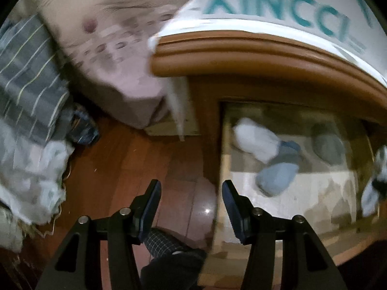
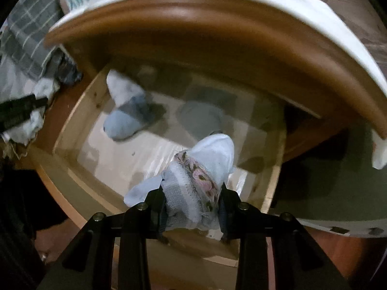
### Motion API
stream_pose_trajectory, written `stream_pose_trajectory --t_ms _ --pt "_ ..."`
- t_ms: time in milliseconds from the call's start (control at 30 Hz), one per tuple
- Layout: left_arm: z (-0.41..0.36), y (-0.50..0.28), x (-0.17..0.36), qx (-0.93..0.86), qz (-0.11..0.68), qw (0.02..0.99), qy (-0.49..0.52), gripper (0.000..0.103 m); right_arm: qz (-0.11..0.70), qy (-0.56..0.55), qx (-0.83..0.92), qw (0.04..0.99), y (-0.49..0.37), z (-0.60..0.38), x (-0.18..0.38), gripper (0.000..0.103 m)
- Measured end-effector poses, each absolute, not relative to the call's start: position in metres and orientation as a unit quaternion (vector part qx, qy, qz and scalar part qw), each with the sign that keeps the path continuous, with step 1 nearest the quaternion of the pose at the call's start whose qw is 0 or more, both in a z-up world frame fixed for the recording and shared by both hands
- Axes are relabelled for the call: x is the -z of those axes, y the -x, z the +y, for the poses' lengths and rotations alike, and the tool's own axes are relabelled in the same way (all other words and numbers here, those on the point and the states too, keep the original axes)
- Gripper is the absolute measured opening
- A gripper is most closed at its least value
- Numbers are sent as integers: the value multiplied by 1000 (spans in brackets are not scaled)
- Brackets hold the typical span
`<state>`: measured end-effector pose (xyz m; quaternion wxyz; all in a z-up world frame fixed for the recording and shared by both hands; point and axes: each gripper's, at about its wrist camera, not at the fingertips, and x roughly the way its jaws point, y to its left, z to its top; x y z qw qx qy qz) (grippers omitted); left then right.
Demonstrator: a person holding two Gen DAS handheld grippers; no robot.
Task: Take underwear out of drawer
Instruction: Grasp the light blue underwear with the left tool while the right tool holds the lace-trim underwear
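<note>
A wooden drawer (image 2: 72, 116) stands pulled out from under a brown cabinet top (image 2: 193, 24). My right gripper (image 2: 192, 198) is shut on a pale blue and white piece of underwear (image 2: 208, 159) with a flowered lace band, held above the drawer. Inside the drawer lie a white and blue bundle (image 2: 128, 111) and a grey piece (image 2: 200, 118). In the left wrist view my left gripper (image 1: 191, 193) hangs open and empty over the floor beside the drawer's left wall (image 1: 223, 145). The white and blue bundle (image 1: 266, 152) and the grey piece (image 1: 329, 145) show there too.
A mauve cushioned bed corner (image 1: 116, 55), a striped grey cloth (image 1: 26, 77) and a pale crumpled cloth (image 1: 31, 176) lie left of the drawer over a reddish wood floor (image 1: 150, 164). A white box with teal letters (image 1: 278, 2) sits on the cabinet. A checked trouser leg (image 1: 162, 244) is below.
</note>
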<state>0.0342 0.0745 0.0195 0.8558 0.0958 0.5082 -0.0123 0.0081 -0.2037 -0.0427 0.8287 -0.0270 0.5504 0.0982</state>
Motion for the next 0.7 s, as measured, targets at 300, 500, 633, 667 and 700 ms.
stream_pose_trajectory --t_ms 300,500,633,667,700 --pt "22 -35 -6 143 531 825 -127 54 498 3 -64 865 -2 -224 21 31" --pt "2 -53 19 156 563 797 -152 54 481 -31 -49 875 3 -241 8 31" --pt "-8 -54 34 169 574 778 -190 54 483 -55 -42 873 4 -252 4 31" --pt "-11 -55 38 174 577 772 -199 54 483 -59 -42 873 5 -254 3 31" --pt "-14 -56 41 177 579 769 -205 54 483 -61 -42 873 6 -256 0 31"
